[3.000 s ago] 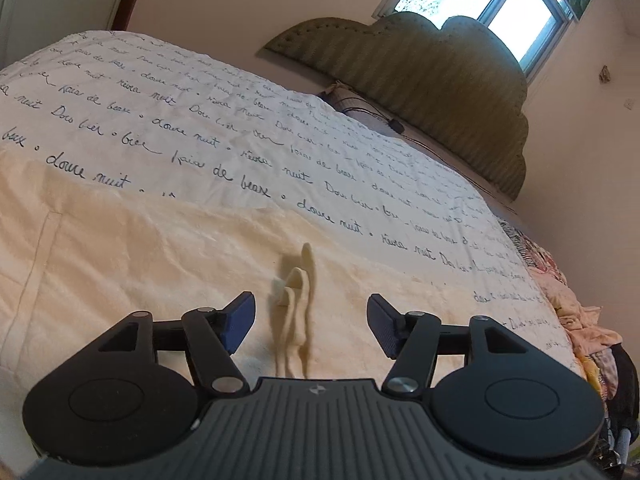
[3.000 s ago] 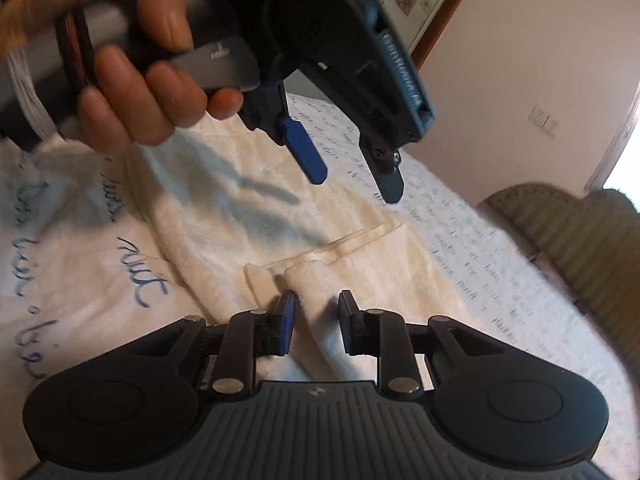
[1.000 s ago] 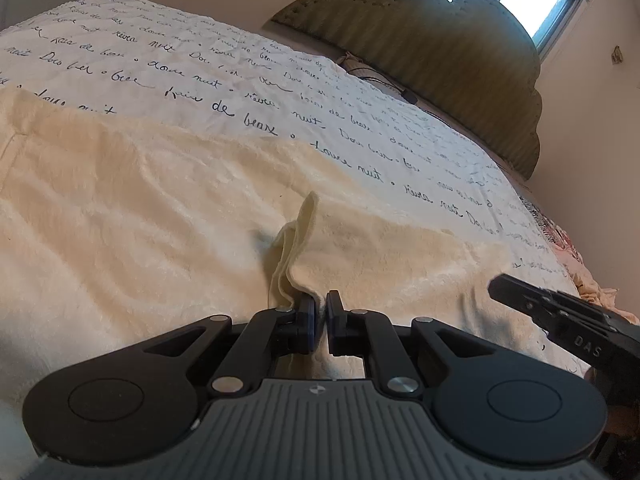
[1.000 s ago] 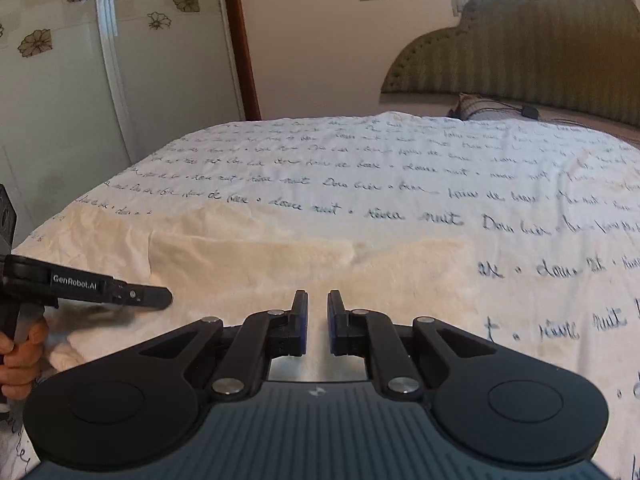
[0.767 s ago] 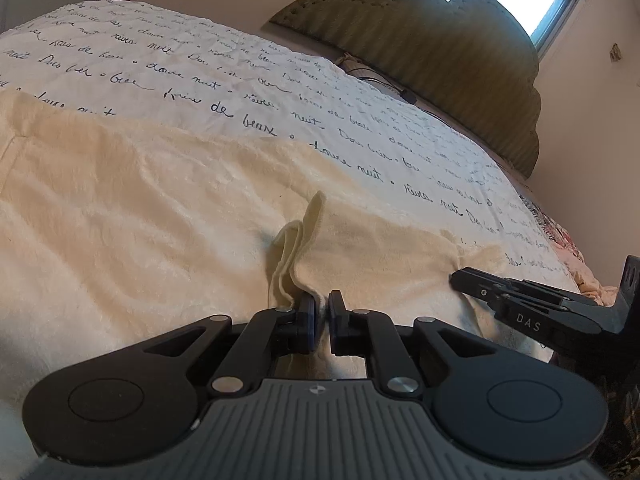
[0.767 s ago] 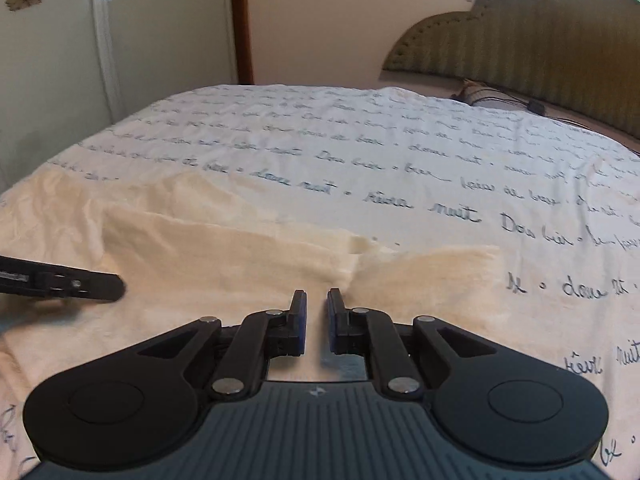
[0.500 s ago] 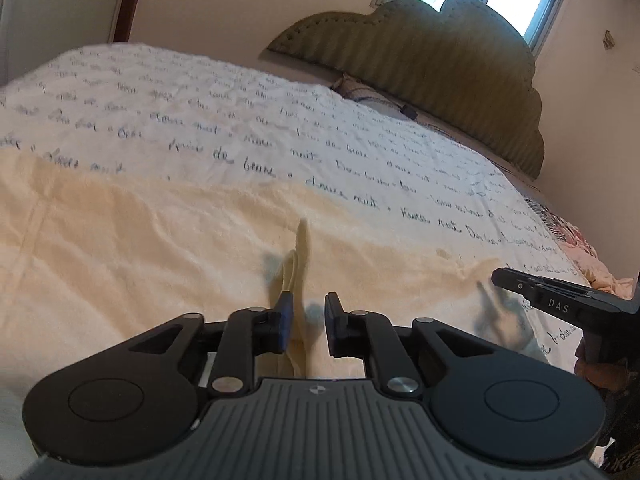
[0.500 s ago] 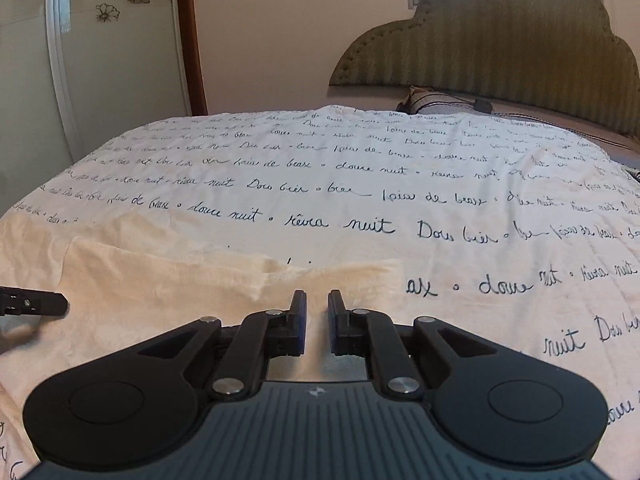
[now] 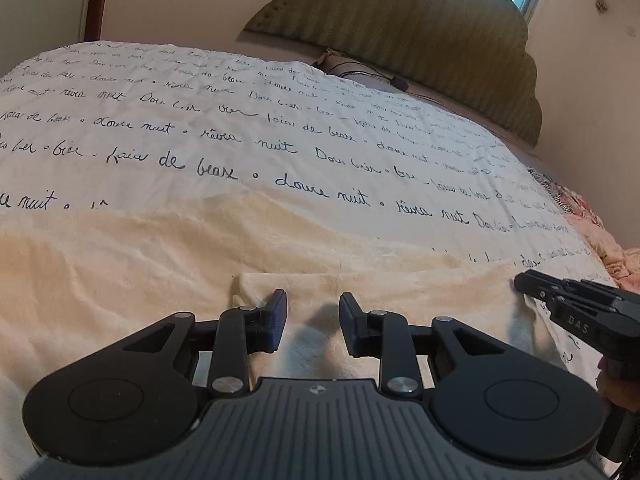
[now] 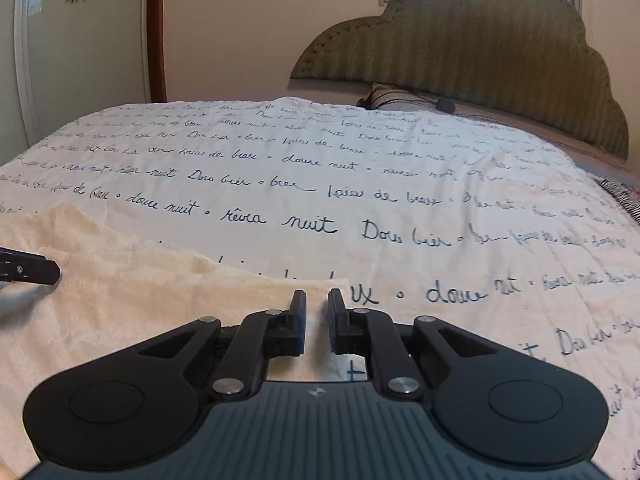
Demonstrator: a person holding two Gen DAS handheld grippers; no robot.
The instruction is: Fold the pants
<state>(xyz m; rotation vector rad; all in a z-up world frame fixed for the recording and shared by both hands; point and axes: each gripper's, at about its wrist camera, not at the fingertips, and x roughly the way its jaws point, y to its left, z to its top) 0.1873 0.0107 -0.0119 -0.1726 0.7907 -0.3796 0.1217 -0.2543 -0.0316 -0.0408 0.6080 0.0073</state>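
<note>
Cream pants (image 9: 132,280) lie flat on the bed, with a folded layer on top whose corner sits just left of my left gripper (image 9: 313,322). That gripper is open and empty, low over the folded layer. My right gripper (image 10: 317,320) hovers over the right corner of the pants (image 10: 152,304); its jaws stand a narrow gap apart with nothing between them. The right gripper also shows at the right edge of the left wrist view (image 9: 576,312). The left gripper's tip shows at the left edge of the right wrist view (image 10: 30,270).
The bed is covered by a white bedspread (image 10: 360,184) with dark script lettering. A padded olive headboard (image 10: 480,48) and a pillow (image 10: 396,96) are at the far end. Pink patterned clothes (image 9: 588,224) lie at the bed's right side.
My left gripper has opened and let go of the raised fold of cloth, which now lies flat. My right gripper has opened slightly and stays over the pants' right corner.
</note>
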